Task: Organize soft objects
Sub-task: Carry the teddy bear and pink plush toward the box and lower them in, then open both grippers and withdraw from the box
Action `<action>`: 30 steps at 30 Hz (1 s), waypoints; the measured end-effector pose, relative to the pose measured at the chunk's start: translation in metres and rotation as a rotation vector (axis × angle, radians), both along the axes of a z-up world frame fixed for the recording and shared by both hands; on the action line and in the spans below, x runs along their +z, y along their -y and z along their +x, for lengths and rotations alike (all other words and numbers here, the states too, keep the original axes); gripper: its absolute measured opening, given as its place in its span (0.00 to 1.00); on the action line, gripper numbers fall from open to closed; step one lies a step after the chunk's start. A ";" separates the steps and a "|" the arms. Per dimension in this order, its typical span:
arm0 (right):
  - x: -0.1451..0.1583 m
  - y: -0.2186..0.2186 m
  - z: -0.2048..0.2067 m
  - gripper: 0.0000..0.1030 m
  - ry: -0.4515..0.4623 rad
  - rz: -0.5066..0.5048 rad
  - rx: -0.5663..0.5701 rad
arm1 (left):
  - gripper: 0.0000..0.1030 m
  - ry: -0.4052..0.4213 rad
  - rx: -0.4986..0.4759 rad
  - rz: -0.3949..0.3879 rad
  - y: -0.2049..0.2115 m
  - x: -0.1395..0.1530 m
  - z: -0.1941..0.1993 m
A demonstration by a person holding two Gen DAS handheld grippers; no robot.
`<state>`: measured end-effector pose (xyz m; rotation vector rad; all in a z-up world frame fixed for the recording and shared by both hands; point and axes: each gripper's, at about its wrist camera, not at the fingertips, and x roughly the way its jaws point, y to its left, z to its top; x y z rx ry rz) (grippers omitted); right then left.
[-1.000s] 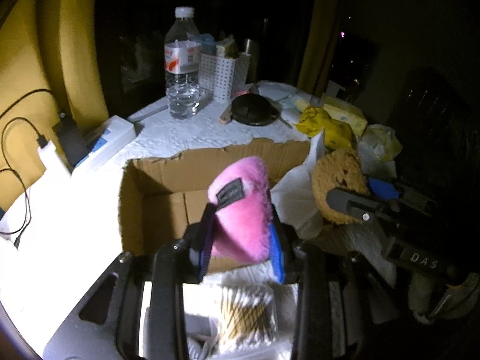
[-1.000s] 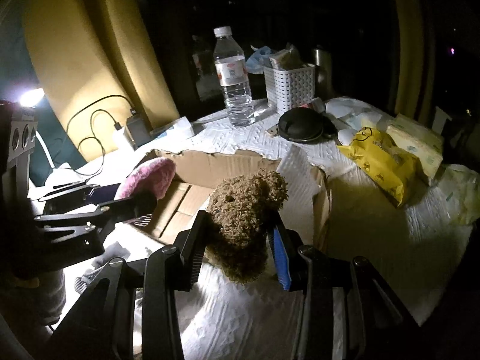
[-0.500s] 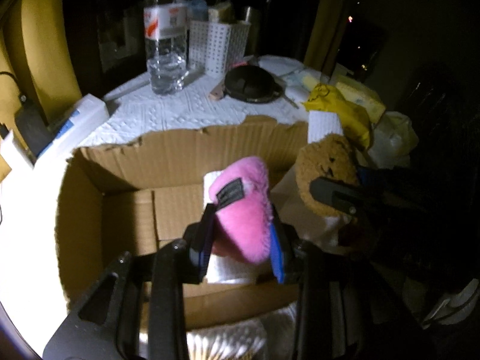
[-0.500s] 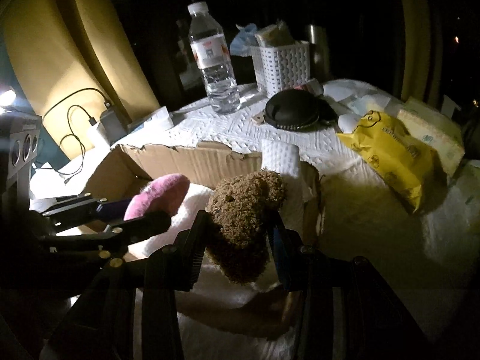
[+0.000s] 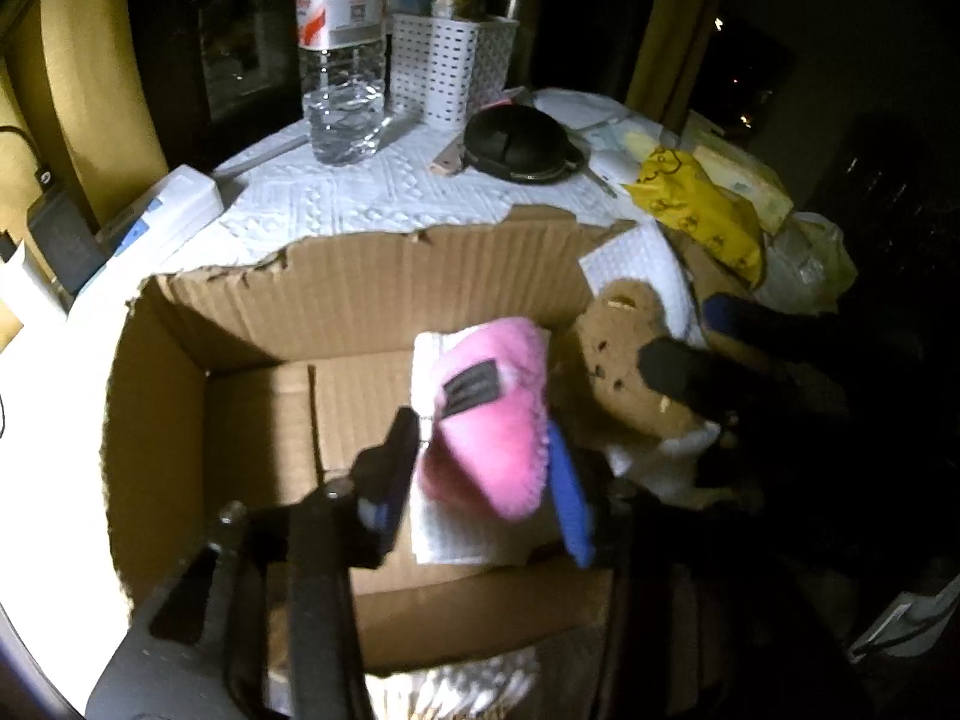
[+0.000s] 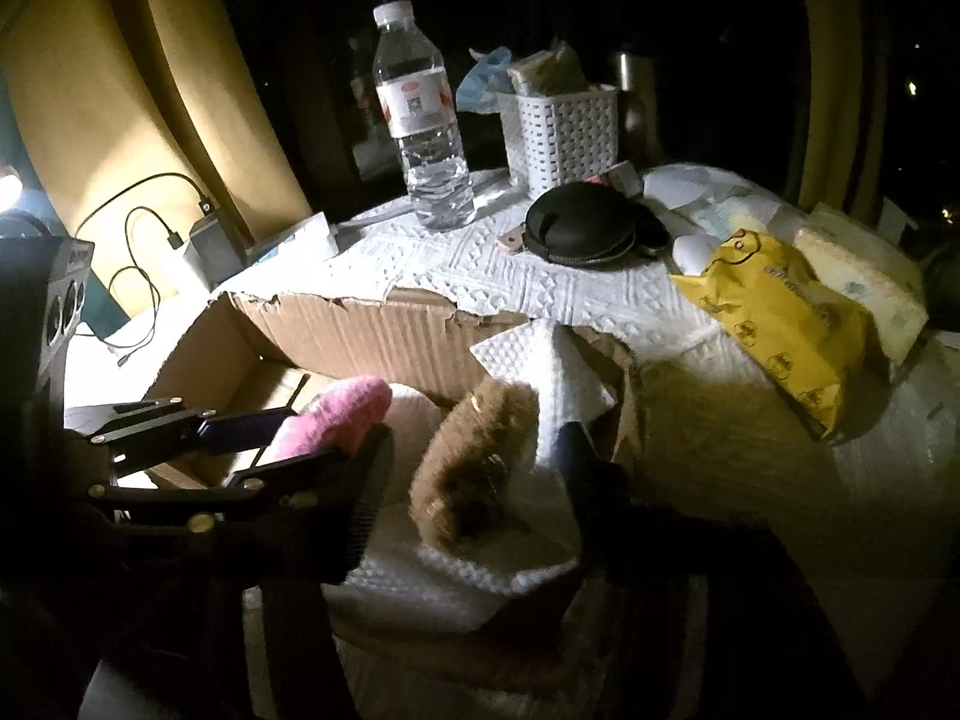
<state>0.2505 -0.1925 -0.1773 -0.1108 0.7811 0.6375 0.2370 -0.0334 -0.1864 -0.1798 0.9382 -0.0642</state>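
An open cardboard box [image 5: 372,288] lies on the table, also in the right wrist view [image 6: 360,330]. My left gripper [image 5: 480,456] has opened; the pink plush toy [image 5: 489,414] sits loosely between its spread fingers above a white paper roll [image 5: 456,528] inside the box. My right gripper [image 6: 474,468] has also opened around the brown teddy bear [image 6: 480,468], which tilts over white paper at the box's right side. The bear [image 5: 630,366] shows right of the pink toy. The pink toy [image 6: 336,420] shows left of the bear.
Behind the box stand a water bottle [image 5: 342,60], a white perforated basket [image 5: 450,66] and a black round case [image 5: 516,144]. A yellow packet [image 6: 780,312] and tissue packs lie at the right. Chargers and cables [image 6: 192,246] lie at the left.
Both grippers moved forward and down over the box, and both sets of jaws have spread, loosening the pink toy and the bear. The bear has tilted over.
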 end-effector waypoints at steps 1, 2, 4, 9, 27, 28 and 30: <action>0.002 0.002 -0.001 0.61 0.005 0.001 -0.005 | 0.52 0.002 0.002 -0.011 -0.002 0.001 -0.001; 0.004 0.004 -0.002 0.62 0.008 0.001 -0.008 | 0.55 0.001 -0.004 -0.021 -0.003 0.002 -0.003; 0.009 0.007 -0.006 0.62 0.017 -0.001 -0.018 | 0.56 0.006 -0.004 -0.021 -0.003 0.005 -0.007; 0.018 0.011 -0.019 0.62 0.035 -0.009 -0.034 | 0.57 0.025 -0.003 -0.010 -0.005 0.016 -0.019; 0.045 0.020 -0.081 0.62 0.082 -0.020 -0.046 | 0.57 0.130 0.026 -0.012 -0.019 0.057 -0.086; 0.046 0.020 -0.084 0.62 0.083 -0.019 -0.048 | 0.57 0.133 0.027 -0.012 -0.019 0.059 -0.091; 0.048 0.022 -0.091 0.62 0.086 -0.018 -0.053 | 0.57 0.141 0.026 -0.011 -0.021 0.062 -0.098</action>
